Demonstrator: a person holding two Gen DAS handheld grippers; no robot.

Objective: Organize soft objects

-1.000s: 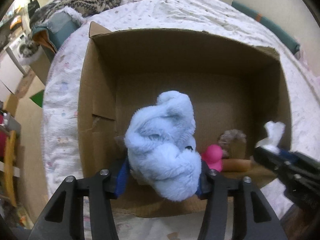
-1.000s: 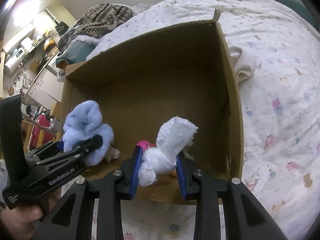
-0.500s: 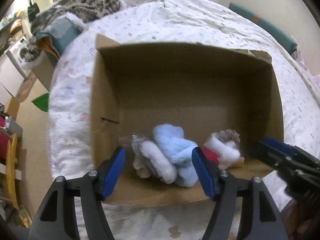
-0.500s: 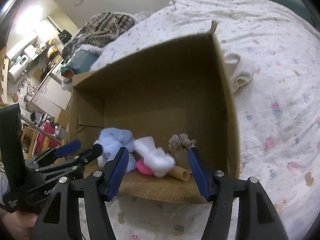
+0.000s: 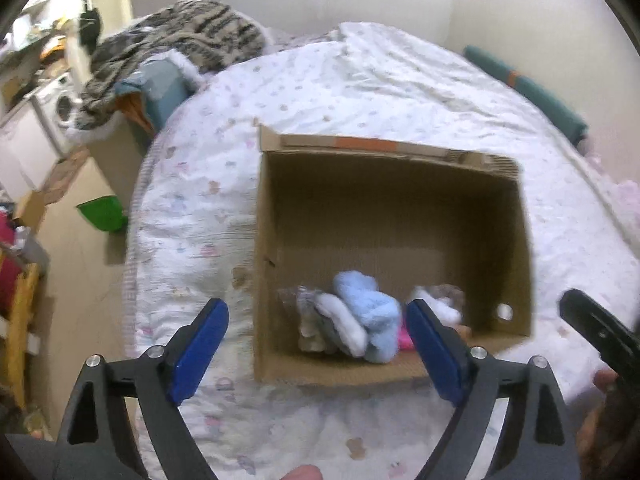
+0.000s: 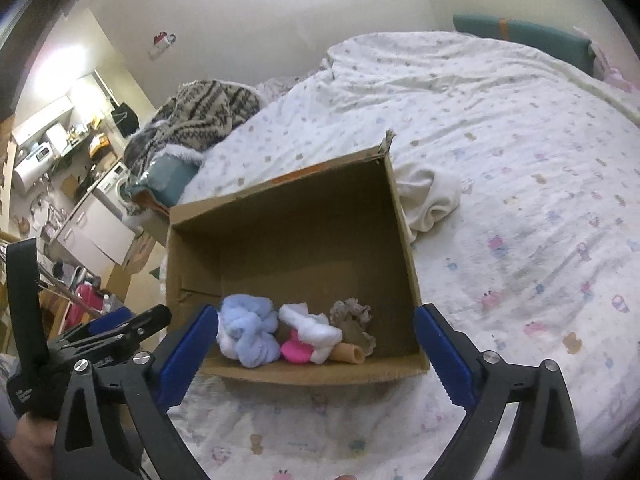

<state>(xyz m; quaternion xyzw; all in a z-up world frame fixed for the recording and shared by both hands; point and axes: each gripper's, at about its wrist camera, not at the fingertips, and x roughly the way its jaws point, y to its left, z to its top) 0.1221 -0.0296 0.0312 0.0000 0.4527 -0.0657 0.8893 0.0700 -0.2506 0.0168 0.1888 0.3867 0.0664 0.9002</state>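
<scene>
An open cardboard box (image 5: 384, 208) (image 6: 280, 248) stands on the bed. Inside, near its front wall, lie a light blue fluffy bundle (image 5: 366, 312) (image 6: 250, 330), a white soft piece (image 6: 312, 324), a pink toy (image 6: 296, 352), a tan tube (image 6: 350, 354) and a grey-brown bundle (image 6: 352, 316). My left gripper (image 5: 316, 350) is open and empty, held back above the box's front edge. My right gripper (image 6: 316, 356) is open and empty, also in front of the box.
The bed carries a white patterned quilt (image 6: 520, 200). A cream cloth (image 6: 428, 200) lies right of the box. A patterned knit blanket (image 5: 180, 48) is piled at the bed's far left. Floor clutter and a green item (image 5: 102, 212) lie to the left.
Both grippers opened and let go: the blue bundle and the white piece dropped into the box. Both grippers then pulled back and up from the box.
</scene>
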